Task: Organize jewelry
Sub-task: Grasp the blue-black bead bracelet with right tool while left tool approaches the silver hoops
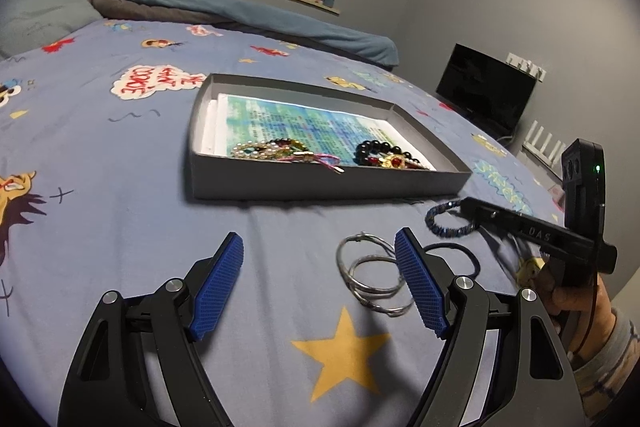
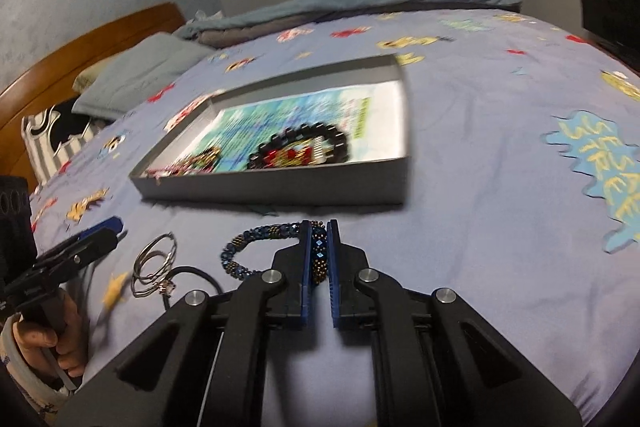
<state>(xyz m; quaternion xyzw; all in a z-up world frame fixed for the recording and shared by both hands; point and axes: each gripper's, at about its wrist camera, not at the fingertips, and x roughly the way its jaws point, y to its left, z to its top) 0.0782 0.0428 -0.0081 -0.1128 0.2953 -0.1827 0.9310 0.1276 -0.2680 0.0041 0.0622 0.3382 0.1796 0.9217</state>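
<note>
A grey shallow box (image 1: 320,183) (image 2: 280,187) lies on the bed with a printed sheet inside. A pearl and pink jewelry piece (image 1: 276,151) and a black bead bracelet (image 1: 384,155) (image 2: 304,147) lie in it. My right gripper (image 2: 320,231) (image 1: 466,205) is shut on a blue beaded bracelet (image 2: 256,243) (image 1: 444,227), just in front of the box. My left gripper (image 1: 320,247) (image 2: 108,231) is open and empty. Silver bangles (image 1: 372,275) (image 2: 154,263) and a black hair tie (image 1: 464,259) (image 2: 196,277) lie beside its right finger.
The blue cartoon bedsheet (image 1: 120,167) covers the bed. A pillow (image 1: 40,11) and folded blankets (image 1: 240,11) lie at the far side. A dark monitor (image 1: 486,91) stands right of the bed. A wooden headboard (image 2: 80,47) is at the left in the right wrist view.
</note>
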